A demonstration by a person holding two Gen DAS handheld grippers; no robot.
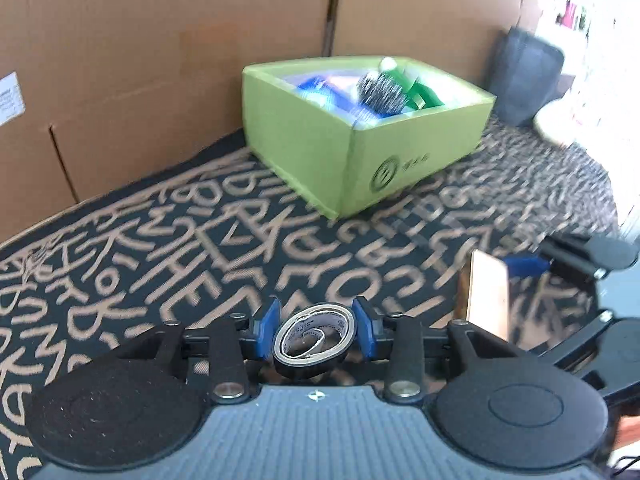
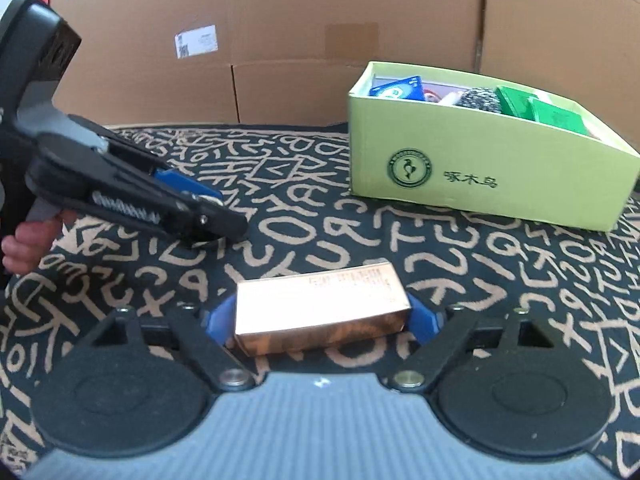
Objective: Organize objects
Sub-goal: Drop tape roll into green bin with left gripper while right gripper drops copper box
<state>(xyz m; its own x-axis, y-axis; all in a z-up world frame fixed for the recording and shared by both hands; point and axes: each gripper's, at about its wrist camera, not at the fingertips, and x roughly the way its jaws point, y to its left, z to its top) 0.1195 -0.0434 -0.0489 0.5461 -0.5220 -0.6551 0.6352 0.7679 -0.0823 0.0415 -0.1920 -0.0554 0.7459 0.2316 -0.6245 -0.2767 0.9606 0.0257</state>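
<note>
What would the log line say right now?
left gripper: holds tape roll | right gripper: holds copper box | green box: not reached

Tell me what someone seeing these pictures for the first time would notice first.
Probably the lime-green box at the back right of the black-and-tan lettered cloth, packed with a steel scourer, blue and green packets. Next, the shiny copper-coloured box lying between the right claw pads, near the camera. In the left wrist view, a roll of tape sits pinched in the left claw, against a wall of cardboard cartons.
</note>
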